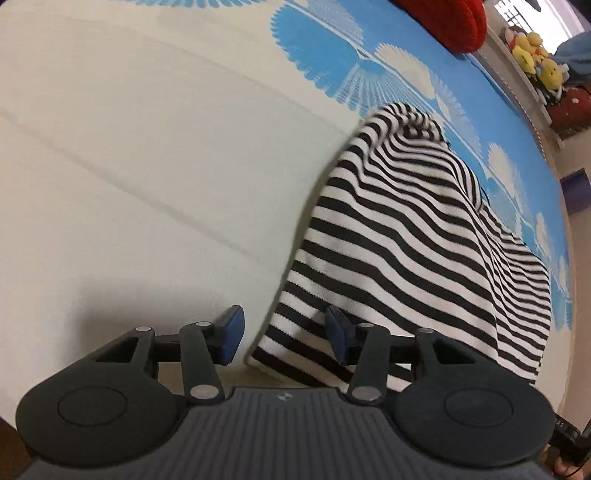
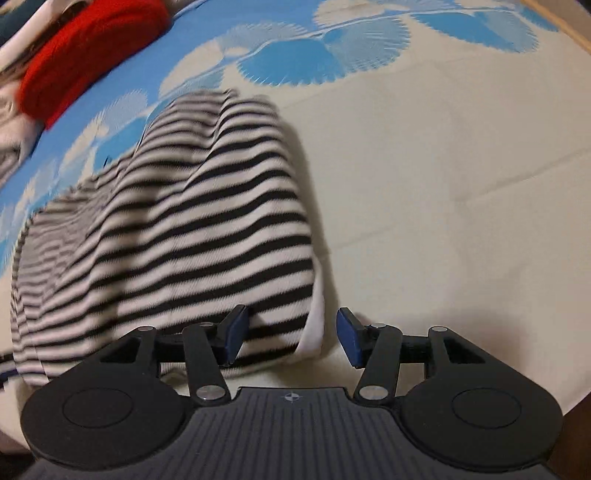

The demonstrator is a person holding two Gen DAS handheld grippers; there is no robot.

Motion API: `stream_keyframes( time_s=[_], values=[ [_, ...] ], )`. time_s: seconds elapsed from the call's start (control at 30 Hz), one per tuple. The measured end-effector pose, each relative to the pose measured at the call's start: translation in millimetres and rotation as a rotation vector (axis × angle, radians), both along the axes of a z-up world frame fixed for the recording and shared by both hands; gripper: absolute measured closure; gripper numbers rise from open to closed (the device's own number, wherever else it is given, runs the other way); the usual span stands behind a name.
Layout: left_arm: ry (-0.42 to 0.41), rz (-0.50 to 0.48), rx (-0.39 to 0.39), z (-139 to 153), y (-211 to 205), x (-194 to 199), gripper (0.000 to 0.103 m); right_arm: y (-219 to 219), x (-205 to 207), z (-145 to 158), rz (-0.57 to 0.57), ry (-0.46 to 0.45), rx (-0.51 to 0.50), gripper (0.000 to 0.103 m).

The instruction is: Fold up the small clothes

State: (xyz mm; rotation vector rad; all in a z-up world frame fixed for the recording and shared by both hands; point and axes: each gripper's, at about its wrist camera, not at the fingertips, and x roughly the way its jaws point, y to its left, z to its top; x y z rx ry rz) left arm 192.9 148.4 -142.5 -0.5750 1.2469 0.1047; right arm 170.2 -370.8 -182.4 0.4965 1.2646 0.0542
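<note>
A black-and-white striped garment (image 1: 406, 229) lies humped on the cream part of a bedsheet (image 1: 147, 166), reaching onto its blue pattern. My left gripper (image 1: 284, 334) hovers at the garment's near left corner with jaws apart. Its left pad (image 1: 232, 334) is over bare sheet and clear of the cloth; the right pad sits above the stripes. In the right wrist view the same garment (image 2: 184, 229) looks blurred. My right gripper (image 2: 292, 336) is open at the near right corner, with the white hem between its pads and untouched by them.
A red knitted item (image 2: 85, 55) rests at the far edge of the bed, also seen as a red knitted item (image 1: 454, 22). Yellow plush toys (image 1: 535, 51) sit on a shelf beyond the bed. The cream sheet (image 2: 461, 184) stretches to the right.
</note>
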Motion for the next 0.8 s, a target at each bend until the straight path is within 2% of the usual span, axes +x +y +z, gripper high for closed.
stream_keyframes(
  time_s=[0.03, 0.07, 0.1, 0.13, 0.2, 0.23, 0.27, 0.33, 0.4, 0.47, 0.5, 0.53, 0.57, 0.6, 0.63, 0.7, 0.8],
  values=[
    [-0.004, -0.019, -0.006, 0.0, -2.2, 1.3, 0.088, 3.9, -0.5, 1.0, 0.024, -0.011, -0.001, 0.054],
    [-0.006, -0.036, -0.007, 0.4, -2.9, 1.9, 0.101, 6.7, -4.6, 2.8, 0.049, -0.024, 0.003, 0.063],
    [-0.014, -0.042, 0.004, 3.0, -3.8, 1.2, 0.102, 10.0, -6.7, 4.7, 0.074, -0.041, 0.001, 0.083],
    [-0.025, -0.042, 0.030, 8.4, -4.3, -1.4, 0.102, 12.7, -7.5, 7.7, 0.098, -0.065, -0.002, 0.090],
    [-0.075, -0.047, 0.142, 26.8, -4.8, -9.1, 0.103, 4.8, -10.8, 18.0, 0.071, -0.114, 0.034, 0.093],
    [-0.096, -0.046, 0.170, 34.2, -4.0, -15.1, 0.102, -6.0, -14.1, 23.6, 0.029, -0.143, 0.066, 0.093],
    [-0.089, -0.040, 0.182, 34.5, -2.4, -19.9, 0.102, -17.0, -16.8, 28.2, -0.017, -0.157, 0.088, 0.093],
    [-0.013, -0.033, 0.184, 23.9, 0.2, -22.8, 0.102, -26.1, -19.9, 23.6, -0.035, -0.115, 0.073, 0.094],
    [0.071, -0.069, 0.209, 13.3, -5.2, -20.9, 0.102, -16.1, -20.8, 10.7, 0.041, -0.035, 0.025, 0.093],
    [0.107, -0.088, 0.291, 12.4, -11.2, -21.0, 0.101, -3.4, -20.8, 1.8, 0.103, 0.016, -0.026, 0.087],
    [0.071, -0.083, 0.304, 19.8, -12.5, -22.4, 0.096, -1.7, -20.3, 2.8, 0.101, 0.011, -0.049, 0.082],
    [0.017, -0.076, 0.301, 29.8, -13.2, -24.2, 0.085, -2.6, -20.5, 7.0, 0.085, -0.008, -0.069, 0.080],
    [-0.054, -0.072, 0.290, 41.8, -14.5, -27.0, 0.078, -4.8, -21.3, 15.1, 0.064, -0.041, -0.089, 0.079],
    [-0.112, -0.077, 0.279, 51.9, -15.6, -30.5, 0.072, -7.1, -22.8, 24.3, 0.043, -0.084, -0.118, 0.073],
    [-0.165, -0.089, 0.266, 60.3, -18.5, -32.4, 0.072, -9.4, -24.2, 34.0, 0.019, -0.133, -0.160, 0.064],
    [-0.228, -0.123, 0.240, 69.4, -27.8, -32.6, 0.072, -13.0, -28.5, 49.2, -0.015, -0.226, -0.195, 0.058],
    [-0.235, -0.181, 0.201, 67.5, -42.5, -25.9, 0.072, -14.8, -24.3, 49.7, -0.011, -0.281, -0.091, 0.059]
  ],
)
